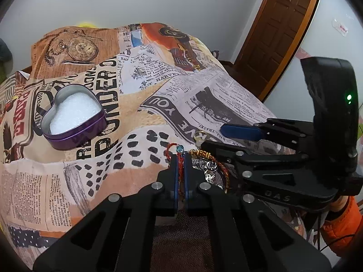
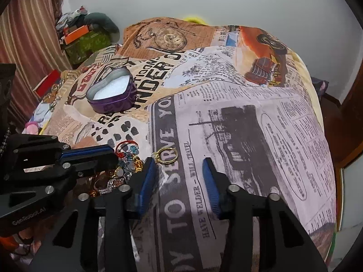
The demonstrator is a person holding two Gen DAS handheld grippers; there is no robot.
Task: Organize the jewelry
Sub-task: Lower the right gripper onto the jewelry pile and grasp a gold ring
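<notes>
A pile of jewelry lies on the newspaper-print cloth, near its front edge. My left gripper is shut on a red cord bracelet with a blue bead, at the pile's left side; it also shows in the right wrist view. My right gripper is open just right of the pile, with a gold ring lying between and just ahead of its fingertips. An open purple heart-shaped tin with white foam lining stands further back to the left.
The cloth drapes over a table, falling away at the right edge. A brown door is at the right. Boxes and clutter sit beyond the left side. A white wall is behind.
</notes>
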